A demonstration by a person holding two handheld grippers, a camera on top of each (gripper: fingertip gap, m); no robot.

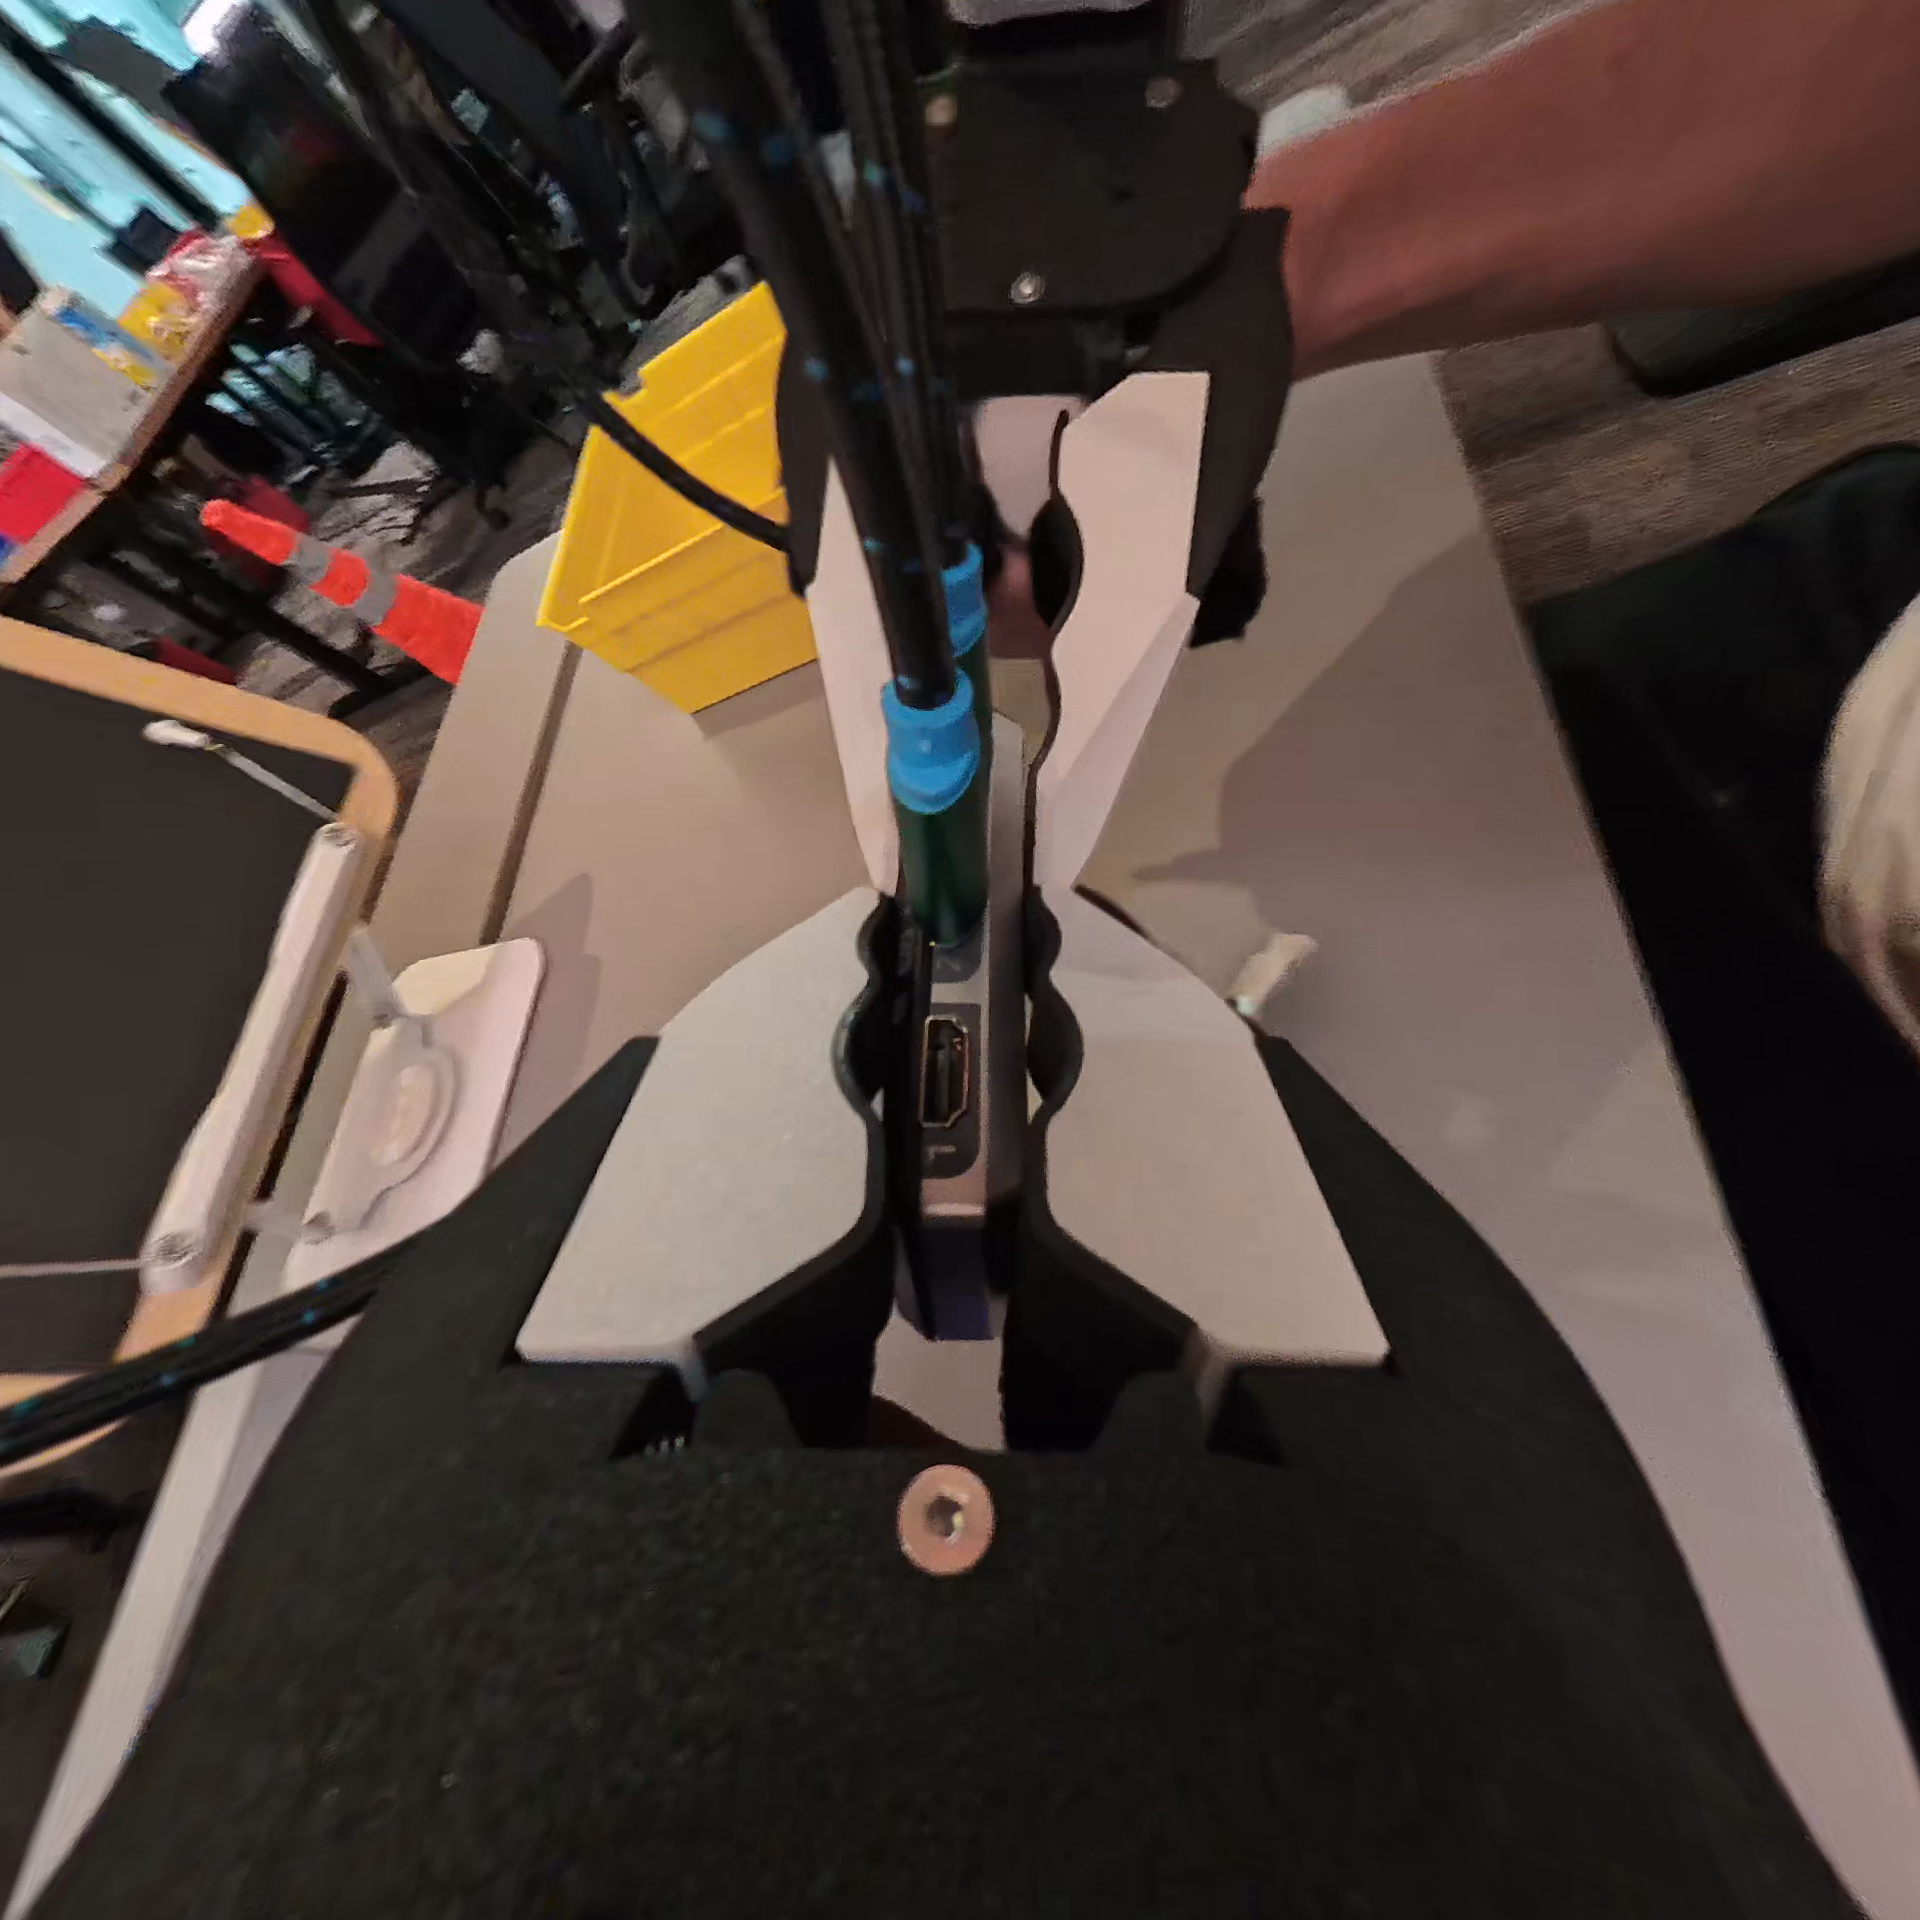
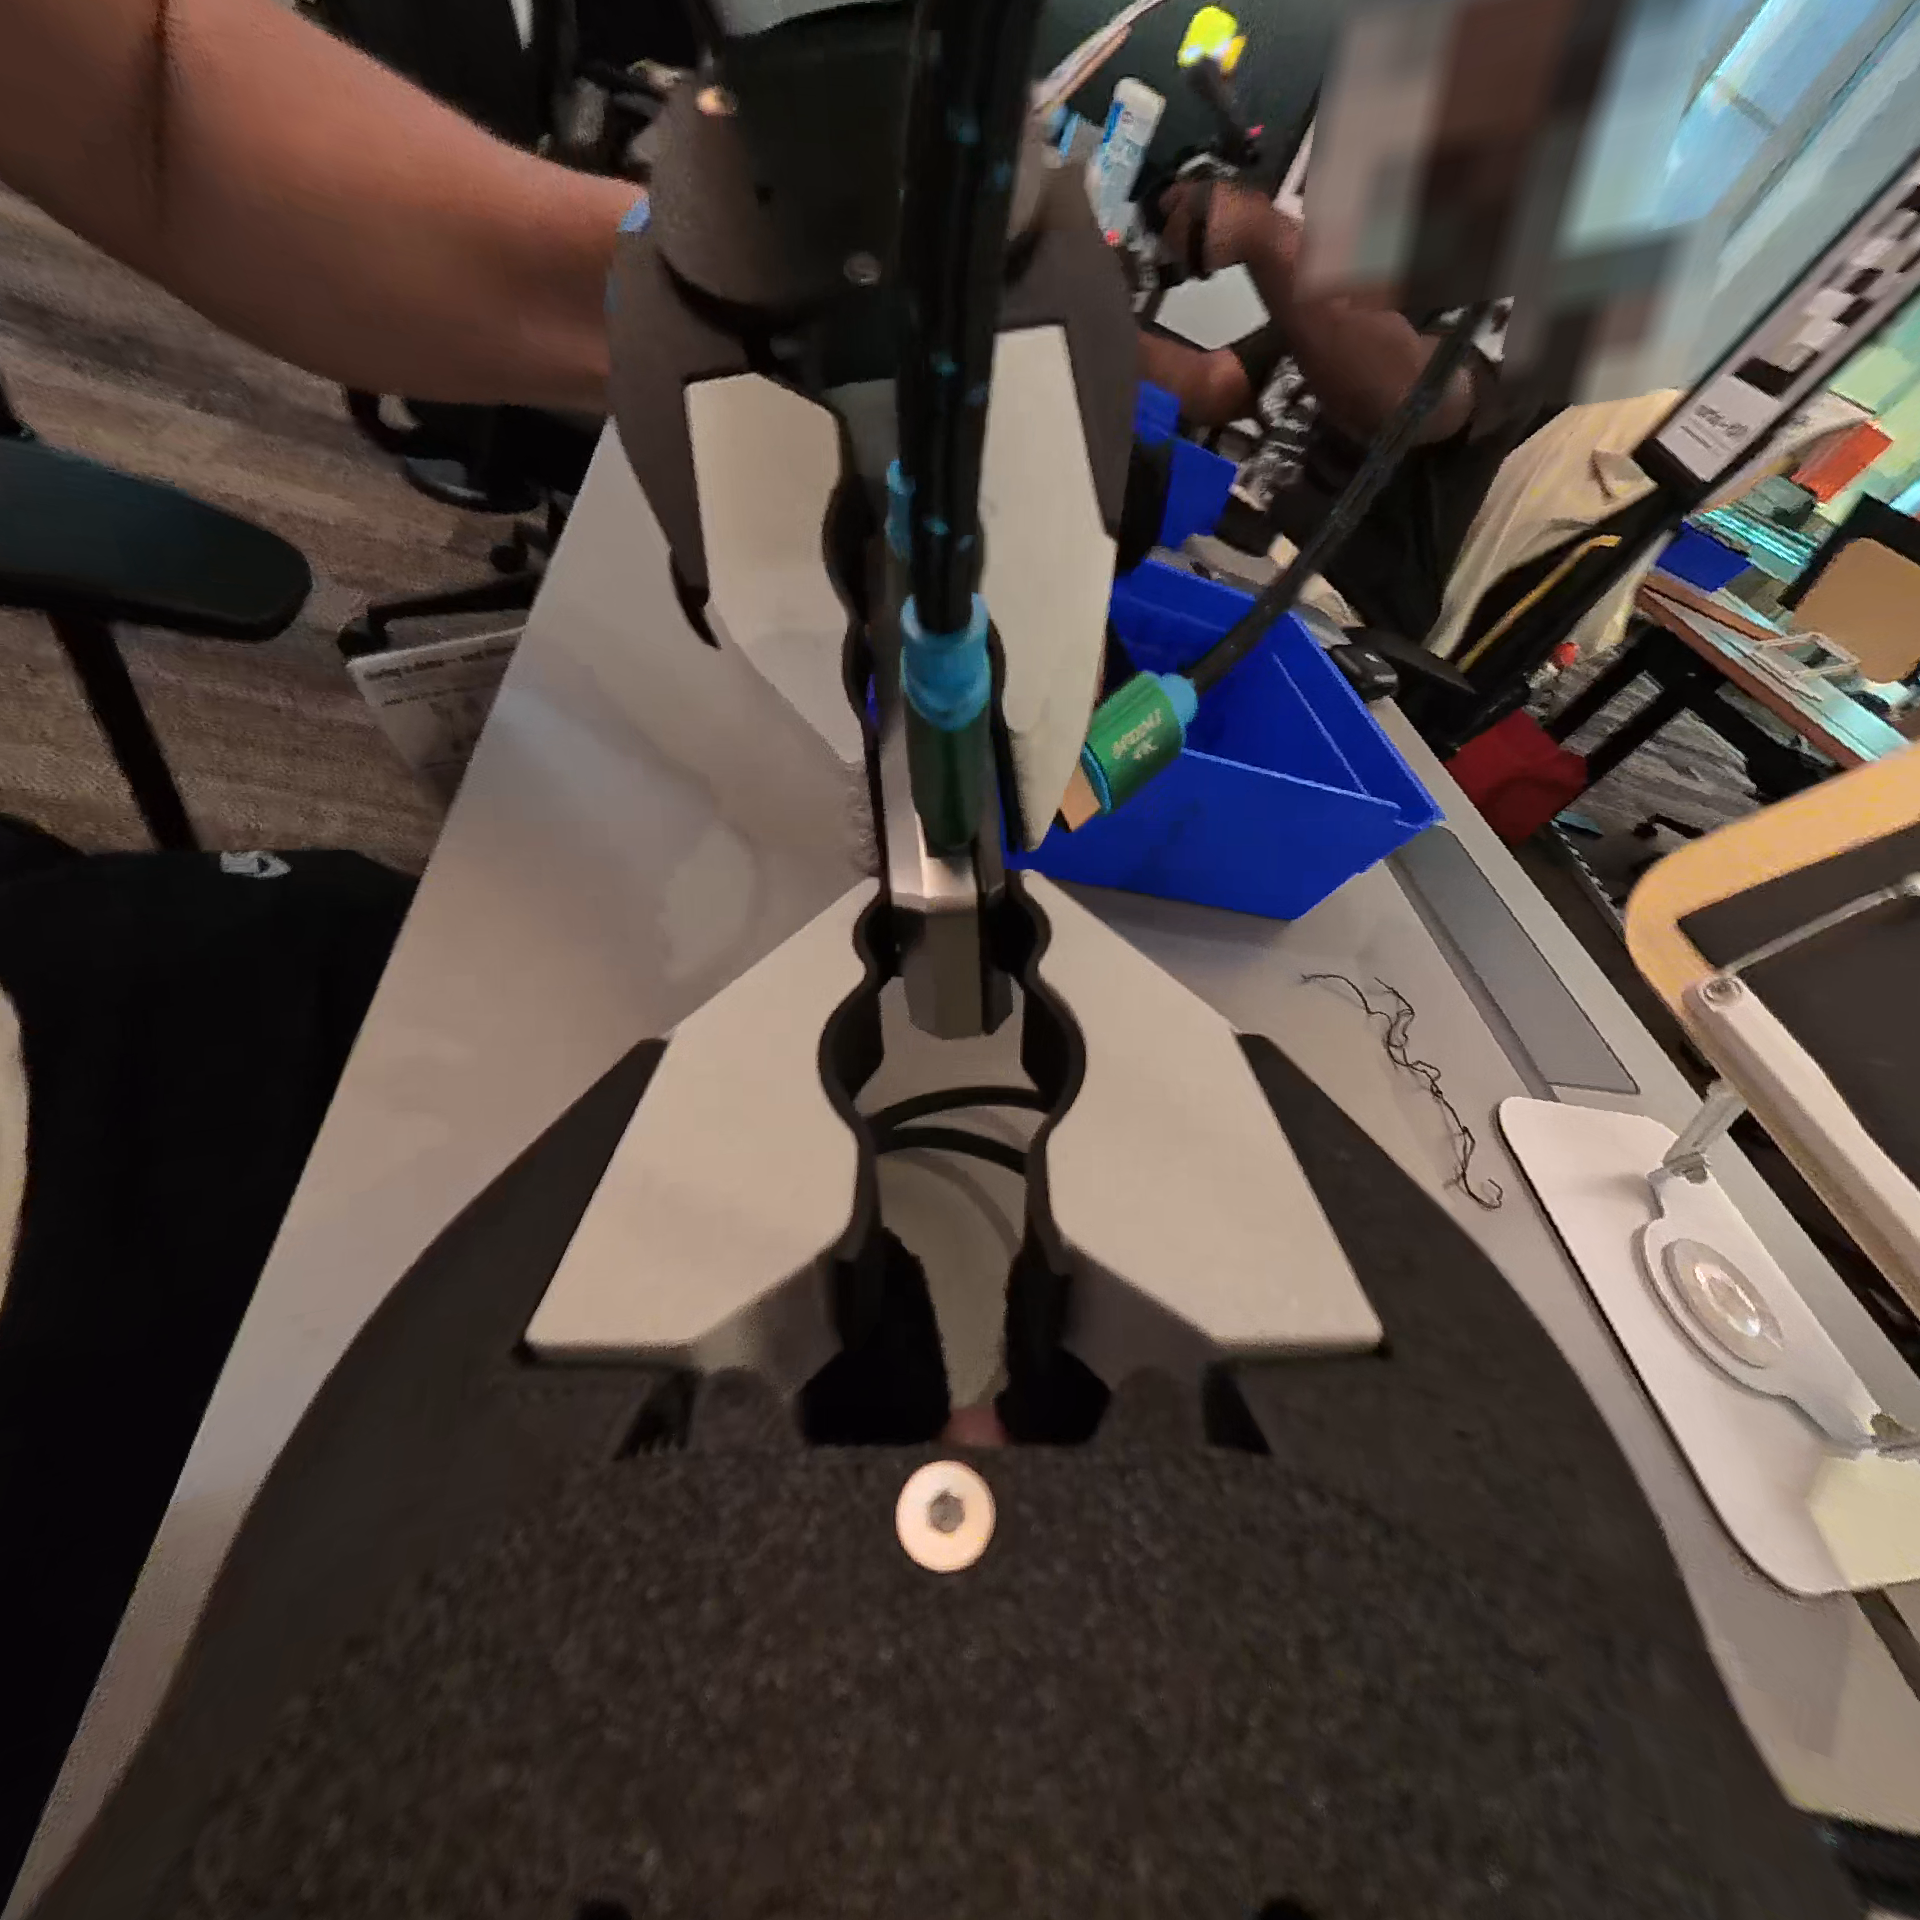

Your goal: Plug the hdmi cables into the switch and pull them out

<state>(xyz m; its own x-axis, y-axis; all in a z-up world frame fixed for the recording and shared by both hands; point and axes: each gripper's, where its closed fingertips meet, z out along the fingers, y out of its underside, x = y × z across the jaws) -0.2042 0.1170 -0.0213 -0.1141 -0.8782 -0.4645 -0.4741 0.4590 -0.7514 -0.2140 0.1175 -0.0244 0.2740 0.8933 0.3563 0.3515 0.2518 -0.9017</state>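
The grey HDMI switch (image 1: 951,1174) is held above the white table (image 1: 1403,935). My left gripper (image 1: 956,935) is shut on its near end. One port (image 1: 945,1075) is empty. A green plug (image 1: 940,862) with a blue collar sits in the port beyond it, and a second blue collar (image 1: 961,592) shows behind. My right gripper (image 2: 954,925) comes from the opposite side, its tips closed around the switch's other end (image 2: 951,982). It also shows in the left wrist view (image 1: 961,873). A loose green plug (image 2: 1127,748) hangs over the blue bin.
A yellow bin (image 1: 686,499) and a blue bin (image 2: 1247,821) stand at the table's far ends. A white plate with a clear fitting (image 2: 1704,1299) and a wood-framed dark board (image 1: 156,935) lie beside me. Loose black thread (image 2: 1423,1081) lies on the table. A black cable loop (image 2: 951,1117) lies below. Only a small space, under 4 cm, lies between the two pairs of fingers.
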